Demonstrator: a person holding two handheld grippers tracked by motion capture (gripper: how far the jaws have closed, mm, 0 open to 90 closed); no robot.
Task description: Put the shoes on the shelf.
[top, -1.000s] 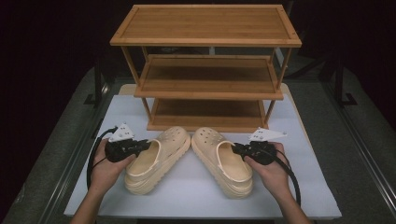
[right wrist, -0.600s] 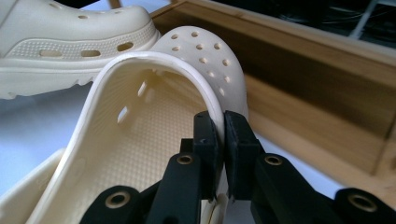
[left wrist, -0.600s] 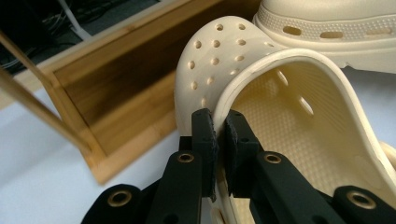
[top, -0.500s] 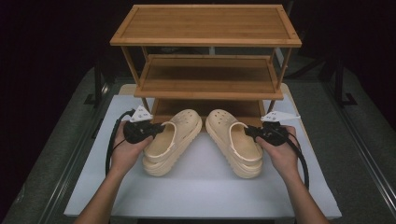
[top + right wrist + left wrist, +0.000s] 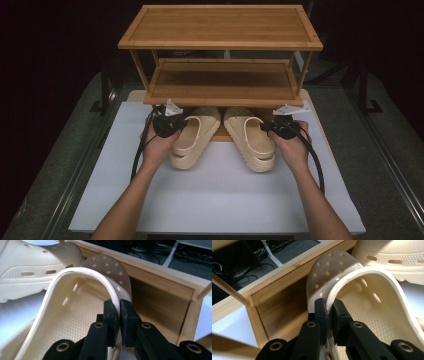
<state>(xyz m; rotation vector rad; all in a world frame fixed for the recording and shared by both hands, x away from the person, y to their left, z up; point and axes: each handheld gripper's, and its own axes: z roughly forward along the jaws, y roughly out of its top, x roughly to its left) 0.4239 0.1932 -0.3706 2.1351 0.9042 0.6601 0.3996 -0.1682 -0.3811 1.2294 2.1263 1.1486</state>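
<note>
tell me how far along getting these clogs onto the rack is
Done: the left gripper and right gripper are each clamped on a clog's collar. In hand: the left clog and right clog have their toes under the rack's middle shelf, heels out over the white table. Left: push them fully in, then release.

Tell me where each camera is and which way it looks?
High view: above the person's side, looking forward and down at the wooden rack; both forearms and hands show.
Left gripper view: rides the left gripper, looking along its jaws, shut on the left clog.
Right gripper view: rides the right gripper, jaws shut on the right clog.
Both gripper views share the rack's bottom shelf and the opposite clog.
</note>
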